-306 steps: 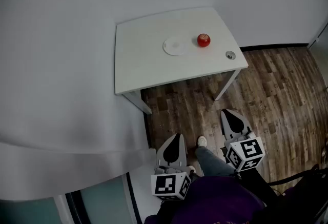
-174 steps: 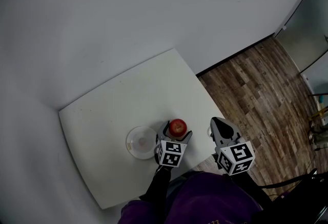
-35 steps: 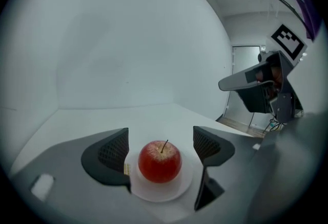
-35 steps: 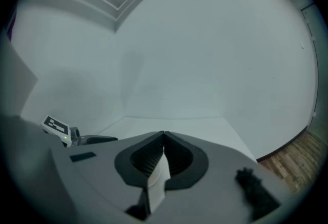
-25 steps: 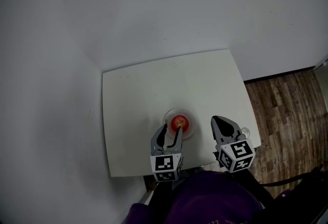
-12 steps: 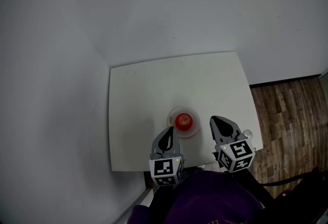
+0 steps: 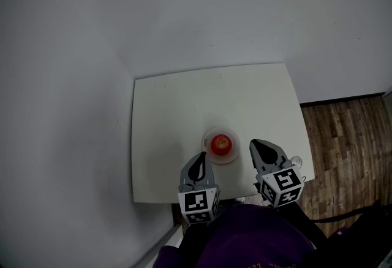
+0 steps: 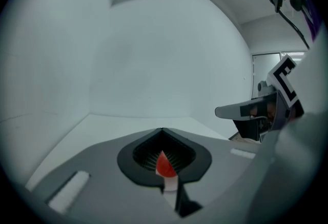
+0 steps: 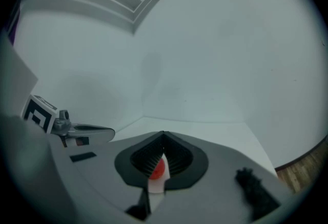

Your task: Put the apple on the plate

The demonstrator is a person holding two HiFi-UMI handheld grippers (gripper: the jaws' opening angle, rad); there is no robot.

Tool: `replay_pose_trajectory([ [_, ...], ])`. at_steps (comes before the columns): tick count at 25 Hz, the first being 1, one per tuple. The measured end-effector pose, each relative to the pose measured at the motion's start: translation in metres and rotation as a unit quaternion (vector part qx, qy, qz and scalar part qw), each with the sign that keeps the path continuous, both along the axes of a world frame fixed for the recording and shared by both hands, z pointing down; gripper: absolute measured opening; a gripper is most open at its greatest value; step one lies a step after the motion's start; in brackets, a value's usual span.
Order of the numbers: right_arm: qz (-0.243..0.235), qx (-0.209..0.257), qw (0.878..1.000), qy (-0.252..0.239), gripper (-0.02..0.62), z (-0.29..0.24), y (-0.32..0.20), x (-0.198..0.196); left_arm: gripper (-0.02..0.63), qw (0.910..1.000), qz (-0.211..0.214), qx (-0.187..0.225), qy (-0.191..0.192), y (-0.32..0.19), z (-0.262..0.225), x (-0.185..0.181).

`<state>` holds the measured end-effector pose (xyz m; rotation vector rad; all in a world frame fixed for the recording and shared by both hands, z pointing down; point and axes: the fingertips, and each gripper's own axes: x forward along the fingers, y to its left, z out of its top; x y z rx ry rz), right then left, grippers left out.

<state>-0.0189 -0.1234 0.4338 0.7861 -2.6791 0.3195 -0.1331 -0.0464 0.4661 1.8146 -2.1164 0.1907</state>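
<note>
The red apple (image 7: 221,144) sat on the small white plate (image 7: 220,130), near the front edge of the white surface (image 7: 184,101). The left gripper (image 7: 201,156) hung just short of the plate, its fingers (image 8: 102,182) pressed together with nothing between them. The right gripper (image 7: 255,144) hovered just beside the plate's right rim, its fingers likewise closed and empty. In each gripper view, a sliver of apple showed past the closed fingertips. Wood floor (image 7: 343,138) lay to the right.
</note>
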Motion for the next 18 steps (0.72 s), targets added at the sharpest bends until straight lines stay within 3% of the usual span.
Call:
replay_pose_trajectory([
  [18, 0.001, 0.001, 1.000, 0.001, 0.009, 0.0012, -0.0013, 0.0013, 0.006, 1.0000, -0.001, -0.002, 0.001, -0.0013, -0.0018, 0.0013],
])
